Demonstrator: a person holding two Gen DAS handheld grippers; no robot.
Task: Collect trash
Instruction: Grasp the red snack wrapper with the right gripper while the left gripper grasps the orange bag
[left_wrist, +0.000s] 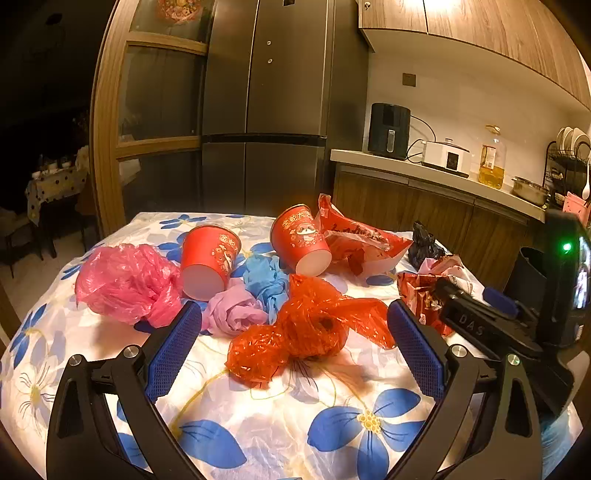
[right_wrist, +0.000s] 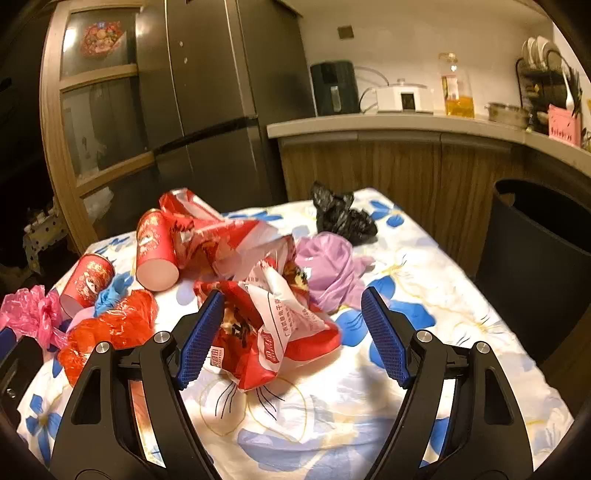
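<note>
Trash lies scattered on a table with a floral cloth. My left gripper is open, and a crumpled red plastic bag lies between its blue pads without touching them. Behind it are a lilac bag, a blue glove, a pink bag and two tipped red paper cups. My right gripper is open over a red-and-white snack wrapper that sits between its jaws. A purple bag and a black bag lie beyond it.
A dark bin stands off the table's right side. A large red-and-white package lies by the far cup. Behind the table are a fridge and a kitchen counter with appliances. The table has bare cloth at its near and right parts.
</note>
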